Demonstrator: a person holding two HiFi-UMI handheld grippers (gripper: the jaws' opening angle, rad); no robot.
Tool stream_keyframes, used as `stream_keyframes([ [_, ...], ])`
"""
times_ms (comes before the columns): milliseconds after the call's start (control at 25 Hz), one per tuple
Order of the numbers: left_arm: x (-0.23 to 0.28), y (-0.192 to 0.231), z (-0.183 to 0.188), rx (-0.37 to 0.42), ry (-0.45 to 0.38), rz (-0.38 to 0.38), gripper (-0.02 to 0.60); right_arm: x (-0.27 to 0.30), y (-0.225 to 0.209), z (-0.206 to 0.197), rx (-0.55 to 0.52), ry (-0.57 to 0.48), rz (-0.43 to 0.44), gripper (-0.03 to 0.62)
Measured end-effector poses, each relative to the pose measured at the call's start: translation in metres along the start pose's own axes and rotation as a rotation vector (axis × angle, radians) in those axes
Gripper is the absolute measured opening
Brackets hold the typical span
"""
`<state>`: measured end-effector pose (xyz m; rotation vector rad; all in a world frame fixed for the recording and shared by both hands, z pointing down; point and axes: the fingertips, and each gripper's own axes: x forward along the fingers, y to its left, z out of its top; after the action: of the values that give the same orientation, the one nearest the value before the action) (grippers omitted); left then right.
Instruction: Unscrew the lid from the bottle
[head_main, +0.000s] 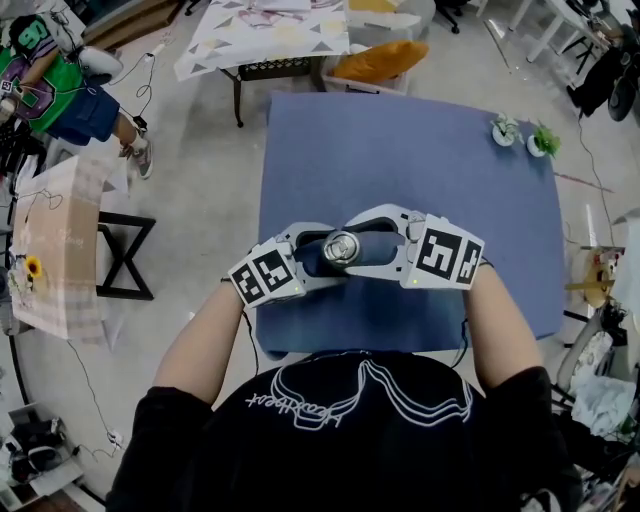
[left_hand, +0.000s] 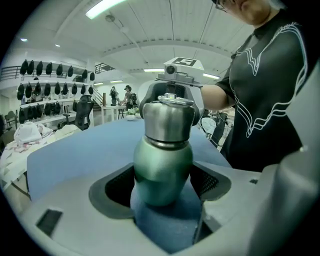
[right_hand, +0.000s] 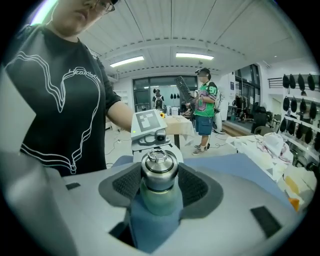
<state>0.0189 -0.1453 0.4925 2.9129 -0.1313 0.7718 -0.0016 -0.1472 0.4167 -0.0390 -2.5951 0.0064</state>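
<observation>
Blue table (head_main: 400, 160): left fingers (left_hand: 116, 189) grip bottle (left_hand: 162, 170), right fingers (right_hand: 198, 188) grip lid (right_hand: 159, 169).

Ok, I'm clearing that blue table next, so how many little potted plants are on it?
2. One plant sits at the table's far right corner, another right beside it. The table's near side is partly covered, so more could be hidden.

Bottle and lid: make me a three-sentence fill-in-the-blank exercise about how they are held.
The left tool clamps the bottle by its ___ body. The right tool clamps its steel ___. The table below has a ___ cover.
Missing words: green; lid; blue.
</observation>
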Motion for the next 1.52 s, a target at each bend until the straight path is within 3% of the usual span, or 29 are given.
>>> stream_keyframes([
  [320, 0.001, 0.0, -0.001, 0.021, 0.034, -0.047, 0.353, 0.001, 0.0, 0.0, -0.057, 0.036, 0.086, 0.236],
  [600, -0.001, 0.0, 0.0, 0.003, 0.006, -0.019, 0.353, 0.0, 0.001, 0.002, -0.038, 0.033, 0.056, 0.239],
  [800, 0.0, 0.0, 0.004, -0.022, -0.028, 0.035, 0.353, -0.003, 0.003, 0.006, 0.015, -0.051, -0.042, 0.275],
  [1080, 0.0, 0.0, 0.004, -0.123, -0.056, 0.203, 0.353, -0.007, 0.003, 0.011, 0.088, -0.164, -0.278, 0.318],
  [1320, -0.001, -0.001, 0.002, -0.211, -0.068, 0.35, 0.353, -0.004, 0.006, 0.004, 0.157, -0.2, -0.432, 0.31],
  [1520, 0.0, -0.001, 0.002, -0.253, -0.079, 0.424, 0.353, -0.005, 0.005, 0.001, 0.181, -0.225, -0.512, 0.275],
])
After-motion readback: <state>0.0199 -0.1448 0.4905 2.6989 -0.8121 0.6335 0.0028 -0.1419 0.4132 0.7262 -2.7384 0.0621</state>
